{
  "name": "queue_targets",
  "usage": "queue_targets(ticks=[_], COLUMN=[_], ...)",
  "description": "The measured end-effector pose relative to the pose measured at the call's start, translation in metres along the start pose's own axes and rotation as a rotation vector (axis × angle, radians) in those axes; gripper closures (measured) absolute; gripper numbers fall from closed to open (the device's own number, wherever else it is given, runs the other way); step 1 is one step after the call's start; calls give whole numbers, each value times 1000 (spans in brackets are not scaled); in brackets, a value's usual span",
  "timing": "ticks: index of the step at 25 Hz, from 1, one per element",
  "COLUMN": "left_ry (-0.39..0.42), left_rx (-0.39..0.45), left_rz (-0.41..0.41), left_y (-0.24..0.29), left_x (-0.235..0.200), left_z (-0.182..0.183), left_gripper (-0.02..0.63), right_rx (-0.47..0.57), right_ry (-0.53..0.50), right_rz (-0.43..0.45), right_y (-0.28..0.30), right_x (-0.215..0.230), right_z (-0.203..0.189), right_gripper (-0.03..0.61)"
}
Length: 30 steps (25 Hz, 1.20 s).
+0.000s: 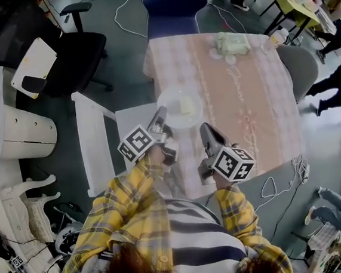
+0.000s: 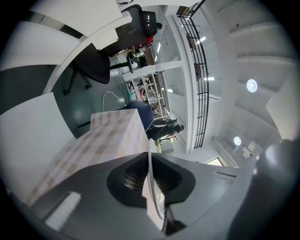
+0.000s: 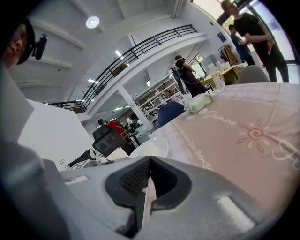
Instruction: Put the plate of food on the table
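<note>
Left hand-held gripper (image 1: 161, 116), clenched on just the near rim of the plate (image 1: 170, 99), risks tilting it and spilling the food (image 1: 187, 105).

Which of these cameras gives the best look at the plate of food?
The head view: the whole plate shows from above, food on it. The left gripper view shows only its rim, edge-on between the jaws; the right gripper view gives a low, partial glimpse past its jaws.
</note>
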<state>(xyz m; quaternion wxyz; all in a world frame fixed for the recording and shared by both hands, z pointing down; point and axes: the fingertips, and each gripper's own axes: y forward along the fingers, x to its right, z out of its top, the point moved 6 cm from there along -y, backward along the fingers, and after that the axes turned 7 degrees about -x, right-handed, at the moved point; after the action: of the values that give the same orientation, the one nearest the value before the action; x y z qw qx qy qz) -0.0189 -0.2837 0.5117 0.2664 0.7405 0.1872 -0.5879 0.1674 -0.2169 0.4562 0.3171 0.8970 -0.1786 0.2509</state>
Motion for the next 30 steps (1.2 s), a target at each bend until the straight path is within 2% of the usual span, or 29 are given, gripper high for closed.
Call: queue_targets(ticks=[5, 12, 20, 30], left_ry=[18, 58, 22, 65], left_rx=[6, 6, 6, -14], left_rz=[14, 32, 60, 149], left_y=[22, 53, 95, 118], left_x=[-3, -4, -6, -12], left_z=[12, 25, 45, 55], left_gripper=[603, 601, 601, 601], right_rx=[6, -3, -22, -60], right_ry=[5, -38, -48, -96], right_rz=[-8, -19, -49, -78], right_y=[18, 40, 65, 105], right_x=[9, 13, 24, 38], right_z=[15, 33, 38, 61], right_gripper=[583, 583, 583, 583])
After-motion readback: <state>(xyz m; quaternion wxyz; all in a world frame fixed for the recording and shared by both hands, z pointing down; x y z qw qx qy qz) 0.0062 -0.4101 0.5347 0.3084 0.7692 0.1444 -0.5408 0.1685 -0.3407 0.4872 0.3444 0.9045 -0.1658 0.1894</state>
